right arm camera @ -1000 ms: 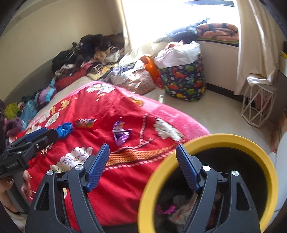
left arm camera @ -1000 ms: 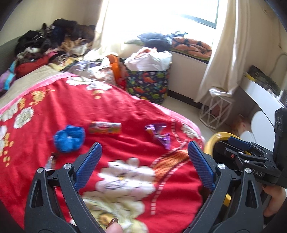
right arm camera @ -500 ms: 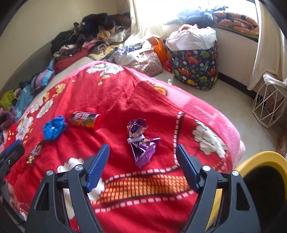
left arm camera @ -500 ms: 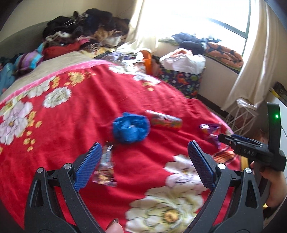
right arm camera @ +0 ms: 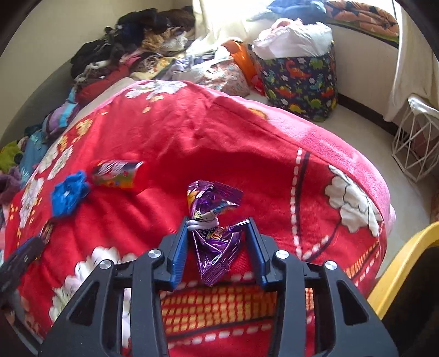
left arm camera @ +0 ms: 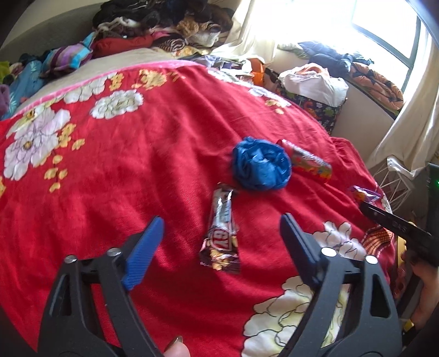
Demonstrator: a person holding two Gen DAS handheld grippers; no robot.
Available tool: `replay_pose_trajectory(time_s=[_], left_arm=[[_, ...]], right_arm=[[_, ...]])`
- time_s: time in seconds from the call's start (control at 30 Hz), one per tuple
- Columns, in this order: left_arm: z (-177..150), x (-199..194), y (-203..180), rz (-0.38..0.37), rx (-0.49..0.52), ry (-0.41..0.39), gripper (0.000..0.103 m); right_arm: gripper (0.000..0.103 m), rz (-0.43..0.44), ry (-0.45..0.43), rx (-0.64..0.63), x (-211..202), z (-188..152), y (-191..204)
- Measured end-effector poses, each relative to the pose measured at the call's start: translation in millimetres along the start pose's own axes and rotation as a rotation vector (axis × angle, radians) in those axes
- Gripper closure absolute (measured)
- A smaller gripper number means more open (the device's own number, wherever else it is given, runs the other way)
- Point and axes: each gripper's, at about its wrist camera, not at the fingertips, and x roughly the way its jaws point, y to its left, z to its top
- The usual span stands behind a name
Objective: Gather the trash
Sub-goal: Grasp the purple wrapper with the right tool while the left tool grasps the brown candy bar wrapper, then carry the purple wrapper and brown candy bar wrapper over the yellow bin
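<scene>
A brown candy bar wrapper lies on the red flowered blanket. My left gripper hovers just over it, jaws closing, one pad on each side and neither touching it. A crumpled purple wrapper with a white tie sits between the pads of my right gripper, whose jaws are closing and touch its crumpled edges. A blue crumpled bag and a colourful tube wrapper lie beyond the candy bar, and both also show at the left of the right wrist view.
A yellow-rimmed bin stands off the bed's near right corner. On the floor beyond are a dinosaur-print basket and a white wire stand. Piled clothes line the bed's far side.
My left gripper swung left and down until the candy bar lay between its jaws. The right one left the bin, dropped onto the purple wrapper and narrowed its jaws around it.
</scene>
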Motion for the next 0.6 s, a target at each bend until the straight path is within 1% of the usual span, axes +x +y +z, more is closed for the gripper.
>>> replay_pose_trajectory(time_s=[0.03, 0.1, 0.13, 0.2, 0.23, 0.27, 0.33, 0.47, 0.6], left_arm=[[-1, 2, 1, 0.003, -0.006, 0.009, 0.035], [-2, 6, 3, 0.012, -0.01, 0.03, 0.049], [-3, 7, 4, 0.019, -0.005, 0.034, 0.053], [-4, 8, 4, 0.031, 0.005, 0.038, 0.07], [-3, 8, 5, 0.033, 0.009, 0.04, 0.076], [-3, 8, 4, 0.036, 0.014, 0.041, 0.083], [-3, 7, 3, 0.029, 0.023, 0.045, 0.083], [2, -3, -6, -0.016, 0.034, 0.029, 0.083], [6, -17, -28, -0.08, 0.071, 0.005, 0.083]], right_arm=[[0.065, 0.013, -0.006, 0.004, -4, -4, 1], [0.065, 0.037, -0.019, 0.02, -15, -13, 1], [0.065, 0.046, -0.028, 0.029, -20, -17, 2], [0.065, 0.069, -0.042, 0.04, -30, -22, 3], [0.065, 0.078, -0.05, 0.04, -35, -26, 5], [0.065, 0.082, -0.062, 0.037, -41, -29, 8], [0.065, 0.098, -0.081, 0.035, -52, -35, 11], [0.065, 0.104, -0.114, 0.025, -75, -48, 14], [0.065, 0.105, -0.135, 0.037, -92, -54, 7]])
